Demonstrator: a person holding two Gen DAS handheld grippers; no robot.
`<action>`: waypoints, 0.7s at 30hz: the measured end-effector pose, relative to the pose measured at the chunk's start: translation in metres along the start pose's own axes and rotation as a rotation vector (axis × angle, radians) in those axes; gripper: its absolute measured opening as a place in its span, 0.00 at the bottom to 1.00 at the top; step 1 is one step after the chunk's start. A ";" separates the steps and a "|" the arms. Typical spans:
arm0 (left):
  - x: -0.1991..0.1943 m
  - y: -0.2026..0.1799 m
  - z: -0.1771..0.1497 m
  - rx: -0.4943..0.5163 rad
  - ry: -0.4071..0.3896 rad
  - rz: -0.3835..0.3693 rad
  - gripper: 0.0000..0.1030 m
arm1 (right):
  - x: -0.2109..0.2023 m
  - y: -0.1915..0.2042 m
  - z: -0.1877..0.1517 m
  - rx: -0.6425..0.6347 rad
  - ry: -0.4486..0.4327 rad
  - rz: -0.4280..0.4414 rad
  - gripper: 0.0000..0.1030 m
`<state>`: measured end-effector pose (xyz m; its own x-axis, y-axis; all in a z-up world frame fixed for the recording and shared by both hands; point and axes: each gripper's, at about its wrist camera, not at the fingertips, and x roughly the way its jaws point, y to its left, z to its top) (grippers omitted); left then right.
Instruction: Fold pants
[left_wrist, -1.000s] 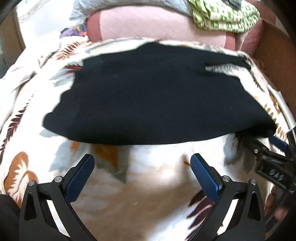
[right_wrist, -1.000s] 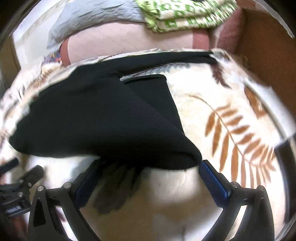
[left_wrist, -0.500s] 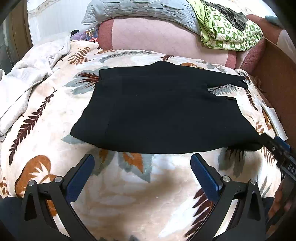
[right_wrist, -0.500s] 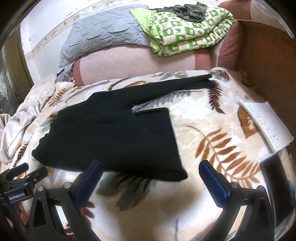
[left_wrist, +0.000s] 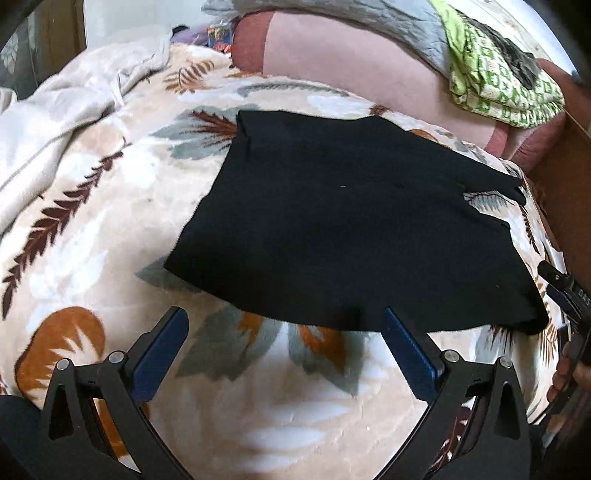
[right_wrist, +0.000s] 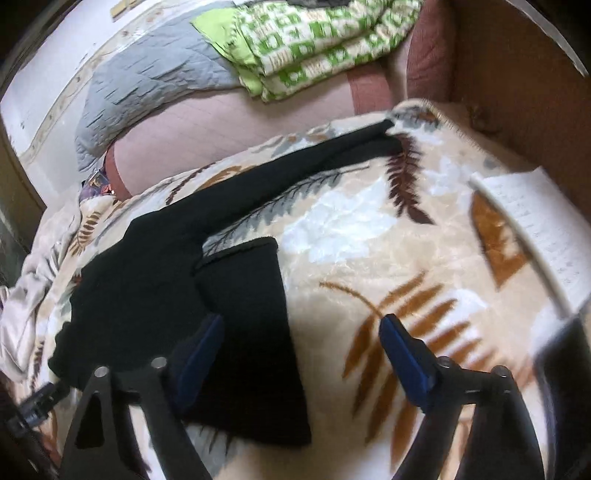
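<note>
The black pants (left_wrist: 343, 225) lie folded flat on the leaf-patterned blanket (left_wrist: 110, 229). One leg sticks out toward the far right (right_wrist: 332, 155). My left gripper (left_wrist: 284, 332) is open and empty, just short of the pants' near edge. My right gripper (right_wrist: 301, 332) is open and empty above the right end of the pants (right_wrist: 243, 314); its left finger is over the fabric, its right finger over bare blanket. The right gripper's tip also shows at the right edge of the left wrist view (left_wrist: 565, 291).
A pink bolster (left_wrist: 362, 59) lies along the far side with a grey quilt (right_wrist: 147, 85) and a green checked blanket (right_wrist: 314, 48) on it. A rumpled white sheet (left_wrist: 66, 110) lies at left. An open notebook (right_wrist: 535, 229) and a brown wooden side (right_wrist: 517, 92) are at right.
Both grippers drew back and up from the pants, which settled flat. The right gripper has since shifted rightward over the pants' right end; the left has swung slightly left.
</note>
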<state>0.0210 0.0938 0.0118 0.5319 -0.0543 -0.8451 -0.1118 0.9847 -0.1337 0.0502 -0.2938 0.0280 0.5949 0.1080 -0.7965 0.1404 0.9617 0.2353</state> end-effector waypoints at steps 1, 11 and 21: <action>0.003 0.000 0.001 -0.005 0.007 0.000 1.00 | 0.007 -0.001 0.003 0.001 0.011 0.016 0.80; 0.024 -0.012 0.004 0.034 0.033 0.054 1.00 | 0.056 0.028 0.022 -0.150 0.031 -0.044 0.44; 0.021 -0.009 0.004 0.029 0.034 0.045 1.00 | -0.014 0.006 0.027 -0.120 -0.067 0.063 0.03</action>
<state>0.0364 0.0841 -0.0029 0.4978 -0.0150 -0.8671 -0.1104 0.9906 -0.0805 0.0637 -0.2963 0.0558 0.6513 0.1562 -0.7426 0.0079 0.9771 0.2125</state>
